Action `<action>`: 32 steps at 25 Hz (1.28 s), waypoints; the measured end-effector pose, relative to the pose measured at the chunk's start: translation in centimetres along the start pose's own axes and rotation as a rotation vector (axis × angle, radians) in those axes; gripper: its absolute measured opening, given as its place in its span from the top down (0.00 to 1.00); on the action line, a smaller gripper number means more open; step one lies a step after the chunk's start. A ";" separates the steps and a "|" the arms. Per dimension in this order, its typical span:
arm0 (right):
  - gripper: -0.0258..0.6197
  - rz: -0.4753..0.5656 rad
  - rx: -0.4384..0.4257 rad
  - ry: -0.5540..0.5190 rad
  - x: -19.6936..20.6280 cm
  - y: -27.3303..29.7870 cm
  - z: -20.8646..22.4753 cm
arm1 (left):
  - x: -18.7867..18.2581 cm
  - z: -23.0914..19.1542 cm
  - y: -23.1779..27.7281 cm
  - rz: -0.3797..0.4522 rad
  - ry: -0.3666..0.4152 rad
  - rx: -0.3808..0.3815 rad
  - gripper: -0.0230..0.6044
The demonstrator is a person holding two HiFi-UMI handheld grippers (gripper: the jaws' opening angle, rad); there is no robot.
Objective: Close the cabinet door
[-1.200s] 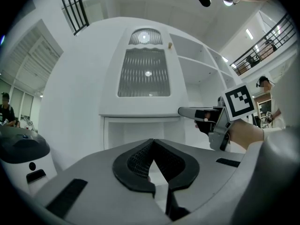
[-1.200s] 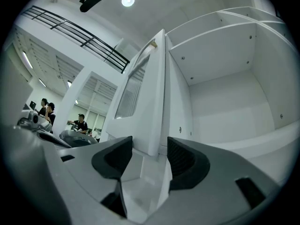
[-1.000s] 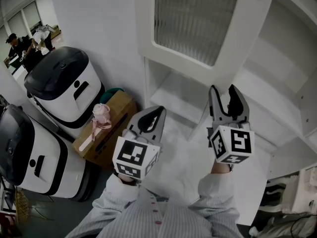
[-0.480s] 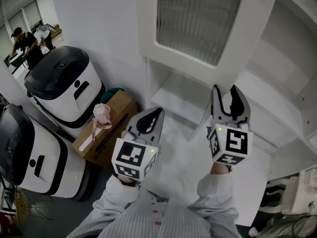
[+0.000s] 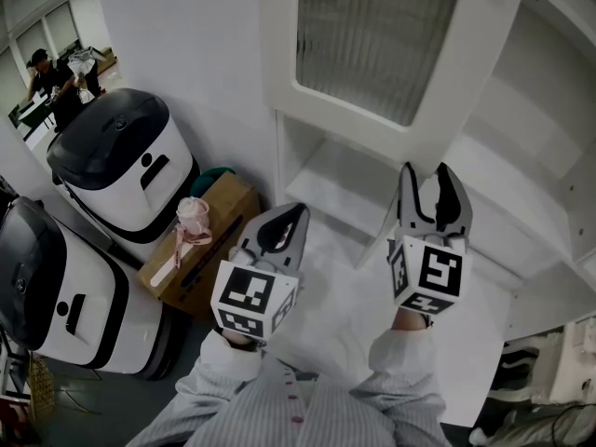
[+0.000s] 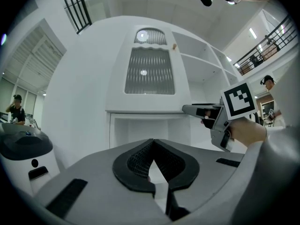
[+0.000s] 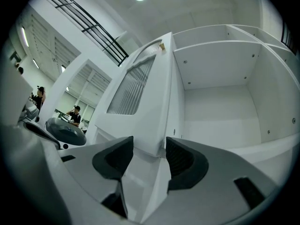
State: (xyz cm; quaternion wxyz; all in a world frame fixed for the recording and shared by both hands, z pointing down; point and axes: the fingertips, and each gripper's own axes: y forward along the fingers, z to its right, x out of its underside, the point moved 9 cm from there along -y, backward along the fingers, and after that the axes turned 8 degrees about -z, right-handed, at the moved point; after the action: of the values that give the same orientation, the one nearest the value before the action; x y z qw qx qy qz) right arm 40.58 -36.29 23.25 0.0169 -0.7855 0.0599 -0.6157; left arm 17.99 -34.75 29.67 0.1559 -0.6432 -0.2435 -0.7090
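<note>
Closure has not begun: the cabinet door stands swung open in the upper centre of the head view, clear of the cabinet shelves at right. Right tool is spread, its jaws straddling the door's lower corner. The pads appear not to touch it, though the angle leaves this uncertain. Left tool is pressed together, empty, at the lower left of the door. Next move: bear on the door edge and swing it toward the shelves.
</note>
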 end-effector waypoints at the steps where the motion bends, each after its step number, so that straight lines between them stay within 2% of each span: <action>1: 0.65 0.000 0.001 -0.001 0.0 0.0 0.0 | 0.0 0.0 0.1 -0.001 -0.001 0.002 0.95; 21: 0.65 -0.021 0.023 -0.032 -0.2 0.5 0.1 | -0.2 -0.2 -0.3 0.003 0.012 0.010 0.95; 32: 0.65 -0.011 -0.048 0.019 -0.1 -2.2 0.2 | -0.7 1.0 -1.5 0.010 0.024 0.020 0.95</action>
State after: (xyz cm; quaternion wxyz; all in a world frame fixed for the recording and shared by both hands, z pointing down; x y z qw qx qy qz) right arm 40.93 -34.06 23.33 -0.0061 -0.7802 0.0706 -0.6214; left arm 18.10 -33.06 28.85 0.1686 -0.6345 -0.2456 -0.7132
